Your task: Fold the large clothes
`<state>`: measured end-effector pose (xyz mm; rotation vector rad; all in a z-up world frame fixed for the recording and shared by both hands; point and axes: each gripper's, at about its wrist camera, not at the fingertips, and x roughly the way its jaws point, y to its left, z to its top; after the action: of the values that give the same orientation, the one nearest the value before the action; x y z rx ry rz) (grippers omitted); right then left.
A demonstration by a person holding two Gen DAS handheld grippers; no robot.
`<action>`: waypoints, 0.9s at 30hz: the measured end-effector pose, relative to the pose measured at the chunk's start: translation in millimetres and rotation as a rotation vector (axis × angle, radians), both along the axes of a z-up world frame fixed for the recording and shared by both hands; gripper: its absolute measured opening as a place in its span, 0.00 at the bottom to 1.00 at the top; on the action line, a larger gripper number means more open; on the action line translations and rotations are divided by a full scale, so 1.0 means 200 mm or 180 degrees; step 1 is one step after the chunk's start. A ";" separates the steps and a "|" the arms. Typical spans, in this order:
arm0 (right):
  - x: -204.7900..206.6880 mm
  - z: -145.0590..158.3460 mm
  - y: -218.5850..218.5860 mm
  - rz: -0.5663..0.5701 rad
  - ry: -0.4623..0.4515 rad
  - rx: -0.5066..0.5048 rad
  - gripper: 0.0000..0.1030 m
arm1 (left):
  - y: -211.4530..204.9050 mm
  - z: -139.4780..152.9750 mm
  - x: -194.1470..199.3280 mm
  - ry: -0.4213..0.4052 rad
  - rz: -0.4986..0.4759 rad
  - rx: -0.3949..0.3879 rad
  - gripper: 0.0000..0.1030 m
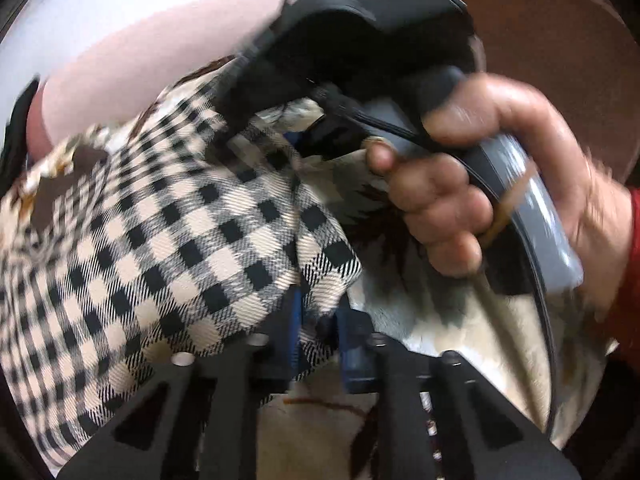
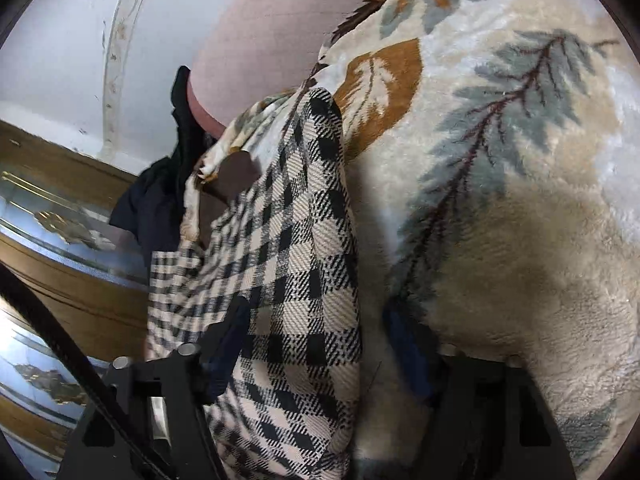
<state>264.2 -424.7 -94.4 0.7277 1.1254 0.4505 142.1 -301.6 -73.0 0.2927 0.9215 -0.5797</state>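
Underneath, a plush leaf-patterned blanket (image 2: 500, 208) covers the surface, with a pink sheet (image 2: 272, 20) beyond it and a white wall (image 2: 60, 40) behind. The checked garment (image 2: 304, 264) lies bunched on the blanket. The left gripper (image 1: 316, 320) is clamped on a fold of it; the right gripper (image 2: 316, 344) has cloth pinched between its blue fingers (image 2: 408, 352). A hand (image 1: 492, 176) holds the right gripper's handle. Blur smears the garment's far edges, and both fingertips are buried in cloth.
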 end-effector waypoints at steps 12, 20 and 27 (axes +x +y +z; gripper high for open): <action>-0.10 0.35 0.23 -0.0322 -0.0368 -0.0290 0.08 | 0.48 0.38 -0.03 -0.0081 0.0512 -0.0674 0.08; -0.01 0.71 0.98 0.0167 -0.0660 -0.0565 0.08 | 1.20 0.58 -0.05 -0.0139 0.1112 -0.1202 0.08; 0.06 0.62 1.75 0.0640 -0.0571 -0.0922 0.08 | 1.77 0.47 -0.06 -0.0054 0.1740 -0.1392 0.07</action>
<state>276.3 -74.4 29.3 0.3158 1.0701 0.4989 130.8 53.3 21.2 -0.3423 0.7894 -0.2567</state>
